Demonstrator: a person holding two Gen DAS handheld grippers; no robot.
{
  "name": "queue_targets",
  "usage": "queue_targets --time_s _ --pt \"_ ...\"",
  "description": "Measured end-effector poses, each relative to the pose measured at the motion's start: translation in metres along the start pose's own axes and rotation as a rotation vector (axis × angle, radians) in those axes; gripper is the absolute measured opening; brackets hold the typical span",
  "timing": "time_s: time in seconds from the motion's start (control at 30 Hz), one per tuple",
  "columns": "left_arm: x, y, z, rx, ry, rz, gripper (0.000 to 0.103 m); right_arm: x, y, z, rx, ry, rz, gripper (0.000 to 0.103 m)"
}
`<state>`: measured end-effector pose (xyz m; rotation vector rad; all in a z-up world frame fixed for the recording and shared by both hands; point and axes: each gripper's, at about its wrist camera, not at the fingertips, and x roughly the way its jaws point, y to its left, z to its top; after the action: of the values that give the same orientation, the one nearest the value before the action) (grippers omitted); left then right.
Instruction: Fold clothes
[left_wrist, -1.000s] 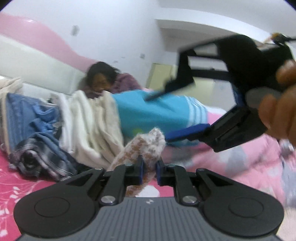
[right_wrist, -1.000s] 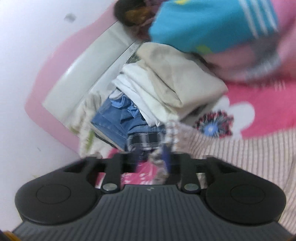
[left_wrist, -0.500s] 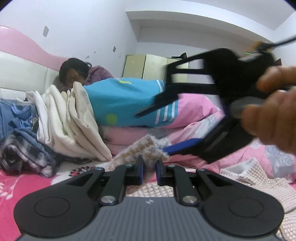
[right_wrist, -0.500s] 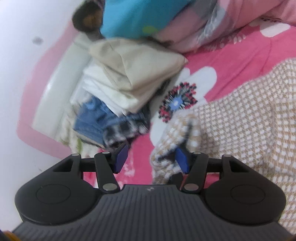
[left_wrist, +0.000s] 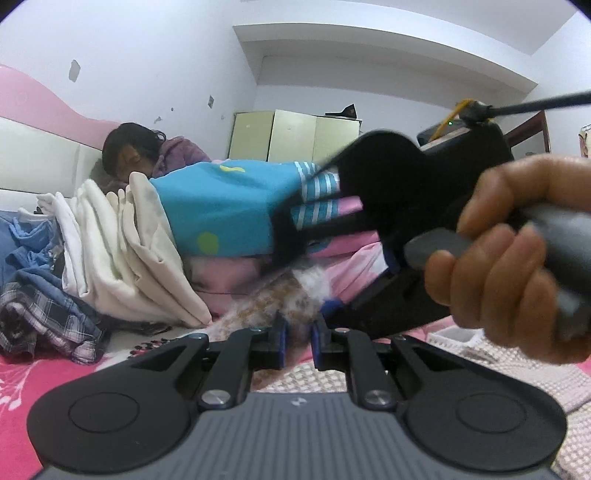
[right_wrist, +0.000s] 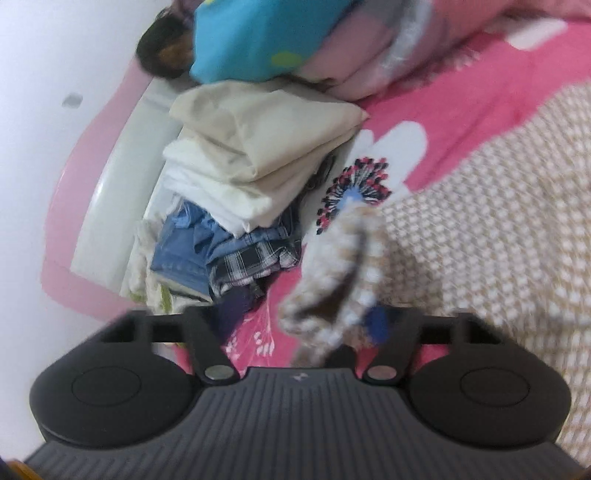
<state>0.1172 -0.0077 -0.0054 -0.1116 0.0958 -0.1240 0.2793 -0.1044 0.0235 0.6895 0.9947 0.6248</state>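
The tan-and-white checked knit garment (right_wrist: 491, 206) is spread over the pink floral bedsheet (right_wrist: 461, 122), and one fuzzy corner of it is bunched up and lifted off the bed. In the left wrist view that corner (left_wrist: 291, 295) sits right between the blue pads of the left gripper (left_wrist: 297, 338), whose jaws are drawn narrow and pinching the fabric.

The right gripper (right_wrist: 332, 325) is harder to read (lots of motion blur). A raised fold of the knit hangs in front of its fingers and one blue pad (right_wrist: 376, 325) pokes out beside it, but I can't tell whether the jaws are actually clamped on the cloth or just standing apart around it. From the left view you can see the person's right hand (left_wrist: 517, 258) wrapped around that gripper's grey handle, just above the corner.

Beside the garment there's a stack of folded cream and white fabrics (right_wrist: 258, 147), with crumpled blue denim and plaid clothes (right_wrist: 229, 254) lying under and next to it. Behind the stack, a person under a turquoise blanket (left_wrist: 221, 206) is lying against the pink-and-white headboard (left_wrist: 33, 147).
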Motion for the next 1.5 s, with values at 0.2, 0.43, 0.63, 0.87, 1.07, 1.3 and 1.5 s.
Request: queue_targets --time_s 0.2,0.43,0.63,0.87,1.07,1.3,1.5 --pt "-0.001 -0.013 -0.003 -0.007 0.011 -0.134 0.031 -0.031 -0.001 0.012 -0.143 -0.136 -0.119 0.010" --pt "0.024 -0.026 -0.020 -0.018 0.169 -0.221 0.039 -0.121 -0.037 0.045 -0.167 -0.336 -0.242 0.009" --pt "0.052 -0.040 -0.035 -0.004 0.316 -0.262 0.051 -0.212 -0.090 0.059 -0.145 -0.480 -0.378 0.008" --pt "0.075 -0.065 -0.044 0.074 0.393 -0.317 0.053 -0.268 -0.143 0.058 -0.127 -0.533 -0.470 0.008" --pt "0.071 -0.074 -0.051 0.126 0.429 -0.382 0.053 -0.300 -0.180 0.048 -0.122 -0.540 -0.521 0.008" --pt "0.050 -0.060 -0.037 0.005 0.373 -0.596 0.067 -0.313 -0.232 0.035 -0.069 -0.531 -0.557 0.008" --pt "0.057 -0.042 -0.030 -0.135 0.375 -0.606 0.069 -0.320 -0.279 0.027 -0.022 -0.524 -0.575 0.009"
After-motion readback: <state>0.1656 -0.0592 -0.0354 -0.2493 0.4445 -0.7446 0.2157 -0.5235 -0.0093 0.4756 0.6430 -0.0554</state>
